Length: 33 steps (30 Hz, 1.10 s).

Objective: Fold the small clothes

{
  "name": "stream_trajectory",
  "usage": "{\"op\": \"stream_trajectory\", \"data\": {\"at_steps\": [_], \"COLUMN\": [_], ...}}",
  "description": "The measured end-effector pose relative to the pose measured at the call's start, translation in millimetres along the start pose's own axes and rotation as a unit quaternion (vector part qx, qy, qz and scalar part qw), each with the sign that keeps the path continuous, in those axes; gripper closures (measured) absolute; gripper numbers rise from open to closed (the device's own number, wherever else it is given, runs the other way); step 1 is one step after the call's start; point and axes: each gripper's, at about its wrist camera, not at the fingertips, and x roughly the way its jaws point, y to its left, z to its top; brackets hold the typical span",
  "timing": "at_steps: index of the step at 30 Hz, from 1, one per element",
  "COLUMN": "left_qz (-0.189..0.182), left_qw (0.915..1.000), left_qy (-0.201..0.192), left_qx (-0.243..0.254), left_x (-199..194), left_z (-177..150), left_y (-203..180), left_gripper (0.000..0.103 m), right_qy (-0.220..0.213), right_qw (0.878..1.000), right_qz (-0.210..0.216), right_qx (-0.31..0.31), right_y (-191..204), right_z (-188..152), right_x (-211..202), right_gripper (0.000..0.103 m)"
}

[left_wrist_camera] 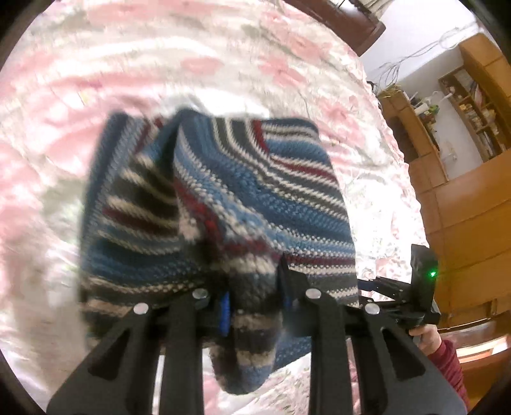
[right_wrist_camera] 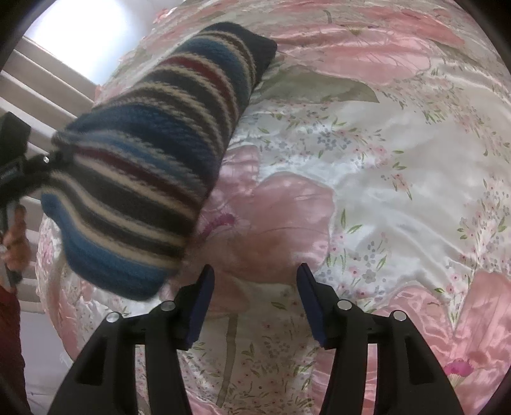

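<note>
A small knit garment (left_wrist_camera: 239, 191) with blue, black, white and dark red stripes hangs bunched and folded over above the bed. My left gripper (left_wrist_camera: 254, 297) is shut on its near edge, with knit fabric pinched between the blue pads. In the right wrist view the same garment (right_wrist_camera: 143, 166) hangs at the left, lifted off the bedspread, with the left gripper (right_wrist_camera: 48, 159) at its left end. My right gripper (right_wrist_camera: 255, 297) is open to the right of the garment, with only bedspread between its fingers. The motion blurs the fabric.
A shiny floral pink and white bedspread (right_wrist_camera: 383, 159) covers the whole bed (left_wrist_camera: 223, 64). Wooden shelves and cabinets (left_wrist_camera: 463, 143) stand at the right, and a dark wooden headboard (left_wrist_camera: 351, 22) at the top. A hand in a red sleeve (left_wrist_camera: 444, 354) holds the right gripper's handle.
</note>
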Motion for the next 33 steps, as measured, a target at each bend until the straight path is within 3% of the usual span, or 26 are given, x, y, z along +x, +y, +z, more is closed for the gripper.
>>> {"op": "stream_trajectory", "data": {"at_steps": [2,5,9,14,17,21,25,29,33], "left_qz": [0.002,0.010,0.002,0.038,0.022,0.015,0.031,0.064,0.085], "left_qw": [1.0000,0.9999,0.9981,0.9965,0.9981,0.9995,0.9994,0.9976,0.9955], "left_qy": [-0.008,0.013,0.062,0.073,0.057,0.017,-0.006,0.004,0.037], "left_qx": [-0.001,0.004,0.004,0.018,-0.004,0.020,0.018,0.026,0.018], "left_x": [-19,-22,7,34,26,-8,-35,-34,-4], "left_z": [8,11,-6,-18,-14,-2,13,10,-11], "left_y": [7,12,11,17,25,16,21,39,65], "left_gripper": [0.082,0.082,0.080,0.082,0.086,0.089,0.092,0.092,0.092], "right_qy": [-0.001,0.000,0.004,0.009,0.009,0.006,0.008,0.007,0.010], "right_qw": [1.000,1.000,1.000,1.000,1.000,1.000,1.000,1.000,1.000], "right_qz": [0.002,0.006,0.005,0.002,0.000,0.001,0.002,0.005,0.003], "right_qx": [-0.001,0.000,-0.001,-0.007,-0.008,-0.004,-0.008,-0.008,-0.011], "right_y": [1,3,6,8,9,10,11,11,12], "right_z": [1,1,0,0,2,4,4,5,3], "right_x": [1,5,12,11,11,14,16,16,16], "right_gripper": [0.049,0.048,0.048,0.048,0.048,0.048,0.046,0.046,0.046]}}
